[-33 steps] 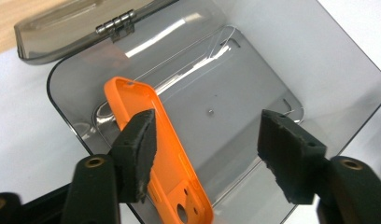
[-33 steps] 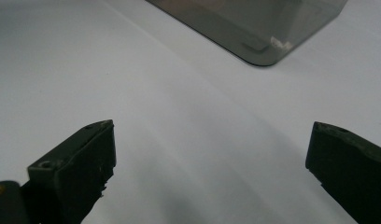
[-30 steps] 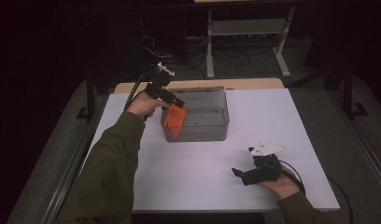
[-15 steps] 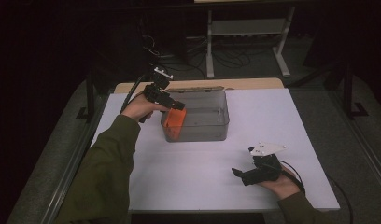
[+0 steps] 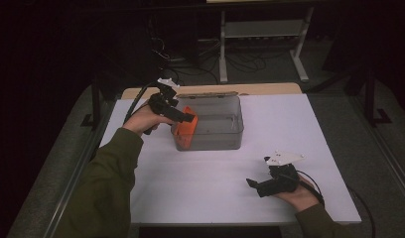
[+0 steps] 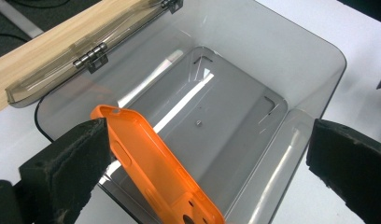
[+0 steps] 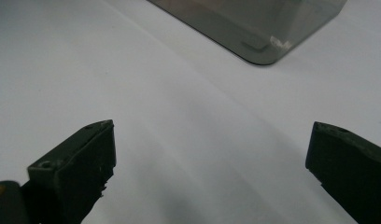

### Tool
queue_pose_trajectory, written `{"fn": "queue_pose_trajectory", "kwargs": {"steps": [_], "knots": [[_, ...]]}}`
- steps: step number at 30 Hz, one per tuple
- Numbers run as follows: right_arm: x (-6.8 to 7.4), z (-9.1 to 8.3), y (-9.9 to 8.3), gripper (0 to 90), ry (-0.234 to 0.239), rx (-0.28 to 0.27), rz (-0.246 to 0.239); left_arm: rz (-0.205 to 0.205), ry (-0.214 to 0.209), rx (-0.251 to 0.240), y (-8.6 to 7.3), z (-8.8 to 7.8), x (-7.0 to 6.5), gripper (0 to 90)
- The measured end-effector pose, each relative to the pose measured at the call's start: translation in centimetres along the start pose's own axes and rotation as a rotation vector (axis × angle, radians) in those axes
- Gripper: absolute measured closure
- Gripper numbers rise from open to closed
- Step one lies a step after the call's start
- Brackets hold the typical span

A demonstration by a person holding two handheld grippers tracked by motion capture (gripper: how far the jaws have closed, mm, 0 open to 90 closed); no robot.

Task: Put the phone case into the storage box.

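On the desk, from the largest thing to the smallest:

Desk: the desk [image 5: 210,198] has a white top. Between the box and the right hand there is much free room, so both arms can move without hitting anything.

Box: a clear grey plastic box [image 5: 225,136] stands near the far edge of the desk. Its hinged lid [image 6: 86,42] is folded back onto the wooden strip [image 6: 34,60] behind it, so the top is open for dropping things in. The bottom looks empty.

Phone case: the orange phone case [image 6: 156,168] is inside the box at its left end. It leans tilted against the wall, one long edge up. I judge it is released there and will slide flatter by itself.

Left gripper: the left gripper [image 5: 188,119] is over the left rim of the box. Its jaws have just been opening and now stand wide. One pad is just beside the case, the other is well apart, so nothing is pressed. The rim is close under the jaws, so I would lift straight up before going away.

Right gripper: the right gripper [image 5: 255,186] rests low on the near right part of the desk, jaws wide, with nothing between them.
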State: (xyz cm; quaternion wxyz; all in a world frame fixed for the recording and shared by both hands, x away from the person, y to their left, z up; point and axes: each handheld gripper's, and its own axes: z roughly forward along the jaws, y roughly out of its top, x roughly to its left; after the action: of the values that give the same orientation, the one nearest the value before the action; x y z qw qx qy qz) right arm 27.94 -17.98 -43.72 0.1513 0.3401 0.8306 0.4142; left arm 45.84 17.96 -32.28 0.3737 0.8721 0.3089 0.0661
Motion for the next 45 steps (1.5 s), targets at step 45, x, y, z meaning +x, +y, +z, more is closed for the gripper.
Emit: {"fn": "queue_pose_trajectory", "kwargs": {"steps": [45], "knots": [[0.0, 0.1, 0.0, 1.2, -0.004, 0.002, 0.001, 0.084, -0.003, -0.119, -6.9, -2.7, -2.0, 0.0]]}}
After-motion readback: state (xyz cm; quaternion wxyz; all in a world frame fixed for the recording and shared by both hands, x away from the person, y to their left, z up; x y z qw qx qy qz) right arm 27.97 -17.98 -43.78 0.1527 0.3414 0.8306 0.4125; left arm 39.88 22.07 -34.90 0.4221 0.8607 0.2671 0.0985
